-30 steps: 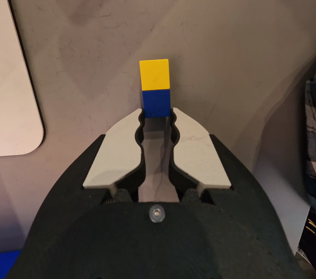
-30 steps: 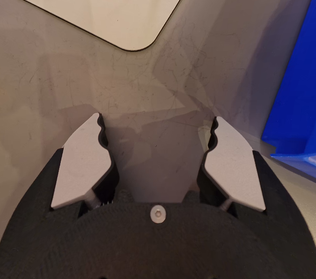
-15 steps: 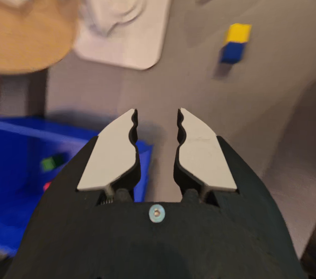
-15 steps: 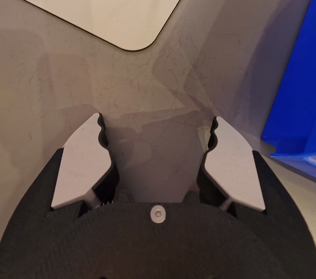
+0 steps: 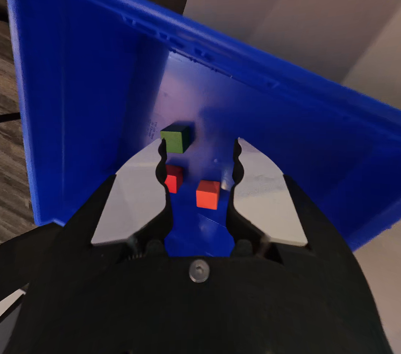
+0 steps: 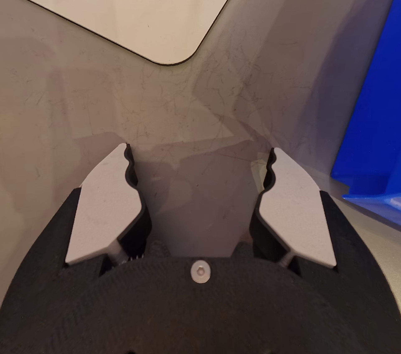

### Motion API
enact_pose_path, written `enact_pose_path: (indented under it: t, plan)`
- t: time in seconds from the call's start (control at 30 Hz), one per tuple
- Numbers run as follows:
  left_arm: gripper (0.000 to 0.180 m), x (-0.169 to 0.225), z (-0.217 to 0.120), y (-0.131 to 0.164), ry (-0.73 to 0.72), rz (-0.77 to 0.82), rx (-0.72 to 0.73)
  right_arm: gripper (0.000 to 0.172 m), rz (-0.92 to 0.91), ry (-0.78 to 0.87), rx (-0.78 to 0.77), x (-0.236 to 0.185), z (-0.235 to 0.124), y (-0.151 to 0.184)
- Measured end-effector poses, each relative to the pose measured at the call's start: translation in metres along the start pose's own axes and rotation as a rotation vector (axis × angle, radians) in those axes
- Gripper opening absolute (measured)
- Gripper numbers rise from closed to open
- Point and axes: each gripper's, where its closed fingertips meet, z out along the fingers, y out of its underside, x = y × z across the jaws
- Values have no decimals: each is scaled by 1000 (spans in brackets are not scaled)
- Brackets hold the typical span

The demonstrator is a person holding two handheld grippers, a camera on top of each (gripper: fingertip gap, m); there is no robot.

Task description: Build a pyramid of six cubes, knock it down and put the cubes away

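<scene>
Left wrist view now looks down into the blue bin (image 5: 86, 83), where a second ago it faced the yellow-on-blue stack. The left hand-held gripper (image 5: 199, 142), then pinching the blue cube, hangs part-open and bare above a green cube (image 5: 173, 142) and two red cubes (image 5: 207, 195). The right hand-held gripper (image 6: 199, 148) stays wide over the grey surface (image 6: 86, 94).

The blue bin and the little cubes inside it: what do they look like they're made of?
The blue bin looks like moulded plastic: glossy walls and ribbed rim. The green cube, red cube and orange cube show flat matt faces with crisp edges, probably painted wood, though plastic cannot be ruled out.
</scene>
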Motion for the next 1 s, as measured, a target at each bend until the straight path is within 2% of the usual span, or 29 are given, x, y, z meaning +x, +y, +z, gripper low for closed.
enact_pose_path:
  t: [0.23,0.4,0.5,0.63,0.77,1.0]
  plan:
    - [61,-10,28,13,60,5,-77,115,3,3,1,1,0,0]
    - [64,-18,40,23,50,1,-125,115,4,4,2,1,0,0]
    - [55,-24,43,28,49,-17,-154,115,5,4,2,1,0,0]
    - [53,-22,50,33,66,-10,-177,114,5,4,2,1,0,0]
    - [30,-19,52,35,75,-11,-171,114,6,5,2,0,0,0]
    - [28,-15,47,30,64,-11,-141,114,6,5,2,0,0,0]
